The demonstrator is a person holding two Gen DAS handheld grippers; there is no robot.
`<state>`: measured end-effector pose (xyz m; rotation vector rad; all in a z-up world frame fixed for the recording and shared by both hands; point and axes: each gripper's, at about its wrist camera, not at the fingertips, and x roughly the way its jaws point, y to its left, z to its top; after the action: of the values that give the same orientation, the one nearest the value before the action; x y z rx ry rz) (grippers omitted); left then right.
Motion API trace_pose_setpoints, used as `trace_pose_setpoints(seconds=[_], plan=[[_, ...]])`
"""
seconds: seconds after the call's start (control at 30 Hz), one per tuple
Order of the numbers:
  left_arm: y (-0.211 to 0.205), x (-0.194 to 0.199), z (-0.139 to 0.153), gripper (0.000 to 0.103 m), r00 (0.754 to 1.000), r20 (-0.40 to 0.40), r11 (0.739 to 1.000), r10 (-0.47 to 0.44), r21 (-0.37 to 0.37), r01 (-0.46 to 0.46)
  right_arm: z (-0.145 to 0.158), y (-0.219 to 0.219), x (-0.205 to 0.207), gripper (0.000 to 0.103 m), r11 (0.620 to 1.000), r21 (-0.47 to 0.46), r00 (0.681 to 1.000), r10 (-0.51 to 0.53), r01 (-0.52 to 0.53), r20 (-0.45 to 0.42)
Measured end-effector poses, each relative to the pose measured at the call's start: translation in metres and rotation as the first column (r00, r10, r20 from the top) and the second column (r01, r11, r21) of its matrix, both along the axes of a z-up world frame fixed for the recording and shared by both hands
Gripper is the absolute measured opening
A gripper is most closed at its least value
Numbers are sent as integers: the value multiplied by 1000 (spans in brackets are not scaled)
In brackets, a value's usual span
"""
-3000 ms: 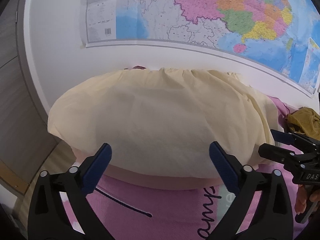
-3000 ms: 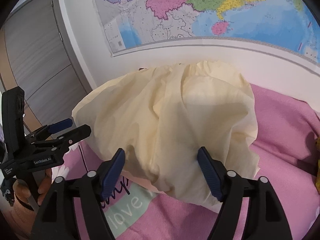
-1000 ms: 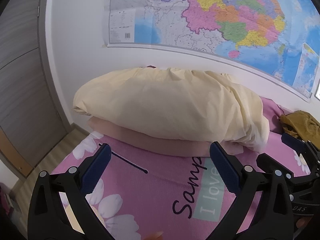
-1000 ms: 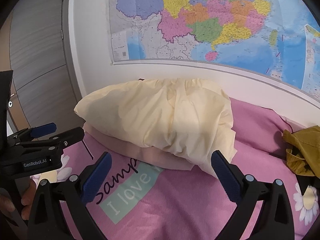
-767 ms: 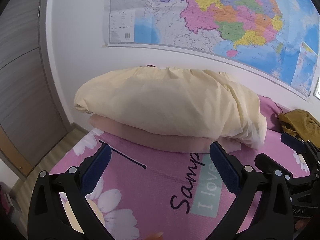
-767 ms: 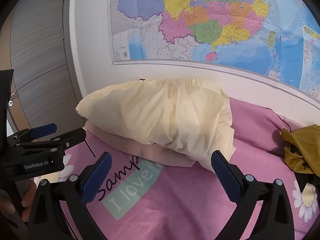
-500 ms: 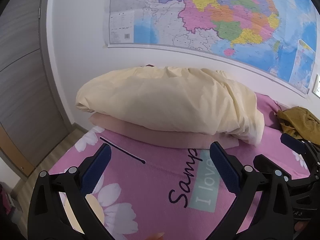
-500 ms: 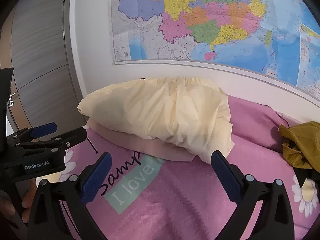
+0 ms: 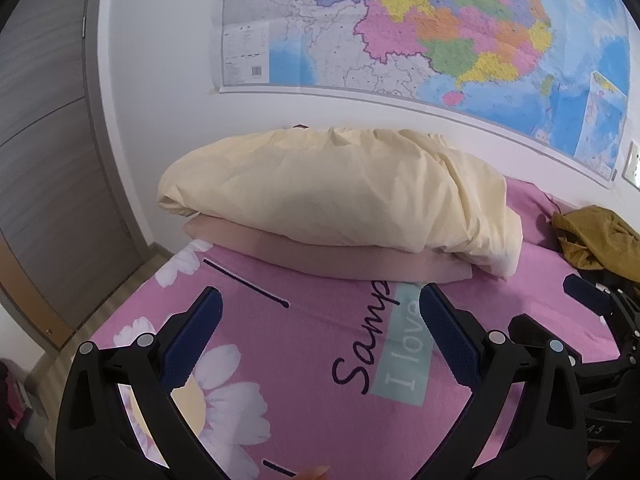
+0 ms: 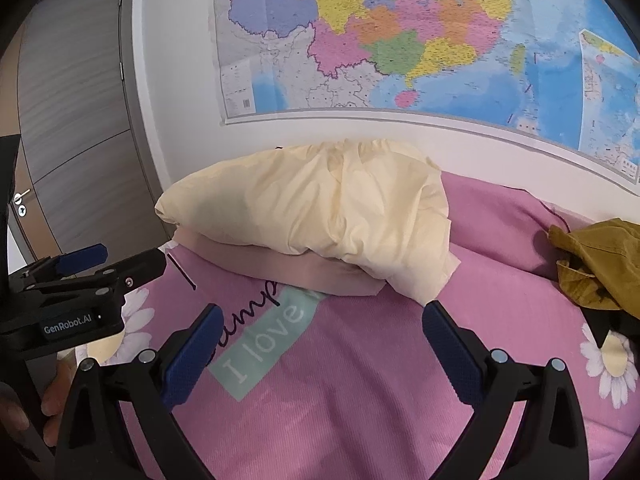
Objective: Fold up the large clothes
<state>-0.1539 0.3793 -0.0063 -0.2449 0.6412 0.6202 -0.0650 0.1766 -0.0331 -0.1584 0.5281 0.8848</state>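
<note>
Your left gripper (image 9: 320, 336) and right gripper (image 10: 318, 340) both hang over the pink bedspread (image 10: 360, 380) with jaws spread wide, nothing between them. The folded cream garment (image 9: 332, 196) sits on a folded beige one (image 9: 320, 256) near the wall, below the map (image 9: 400, 32). A mustard garment (image 10: 596, 264) lies crumpled to your right

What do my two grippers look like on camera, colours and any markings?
Both are matte black plastic. The left gripper and right gripper each have two angled fingers with ribbed dark-blue pads and silver rivets. White "GenRobot.AI" lettering marks the left one's body. No cables or sleeves show.
</note>
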Motion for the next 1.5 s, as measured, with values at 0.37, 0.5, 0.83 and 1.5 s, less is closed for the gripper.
trace_pose_setpoints(seconds=[0.37, 0.5, 0.83, 1.5], plan=[[-7, -5, -2, 97, 1000, -10, 1000, -1, 1, 1, 1, -10, -6, 97, 1000, 7, 1000, -8, 8, 2], [-8, -6, -1, 97, 1000, -9, 1000, 0, 4, 0, 2, -11, -9, 97, 1000, 8, 1000, -8, 8, 7], [-12, -10, 0, 97, 1000, -8, 1000, -2, 5, 2, 2, -11, -16, 97, 1000, 6, 1000, -6, 6, 12], [-18, -14, 1, 97, 1000, -14, 1000, -4, 6, 4, 1, -14, -19, 97, 1000, 12, 1000, -11, 11, 13]])
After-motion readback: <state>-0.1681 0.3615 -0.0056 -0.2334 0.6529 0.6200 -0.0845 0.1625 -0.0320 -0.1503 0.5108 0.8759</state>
